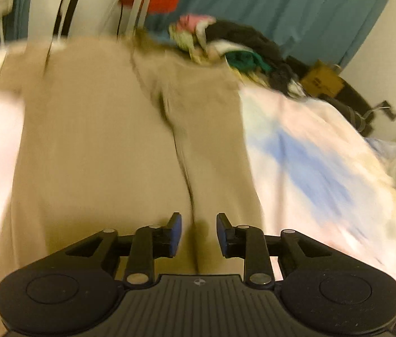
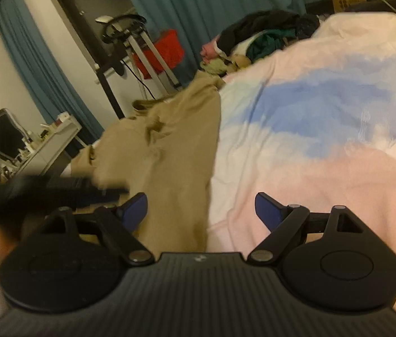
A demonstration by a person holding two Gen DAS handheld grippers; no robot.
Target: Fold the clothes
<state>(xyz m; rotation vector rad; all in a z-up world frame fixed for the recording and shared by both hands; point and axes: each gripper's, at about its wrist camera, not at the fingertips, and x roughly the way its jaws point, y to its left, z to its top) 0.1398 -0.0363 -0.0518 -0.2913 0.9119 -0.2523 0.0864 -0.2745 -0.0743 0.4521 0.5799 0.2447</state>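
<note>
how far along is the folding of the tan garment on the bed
Early. Done: the tan garment lies spread on the pastel bedspread, with one lengthwise crease. In hand: nothing; the left gripper hovers over its near edge and the right gripper is beside it, both with jaws open. Left: folding it, plus the clothes pile behind.

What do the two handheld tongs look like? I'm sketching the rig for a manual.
Both match: the left tongs and right tongs have black linkage arms with silver pivot pins, blue finger pads, two round black housings and a ribbed dark-grey centre plate bearing a small round mark. No cables or sleeves are visible.
</note>
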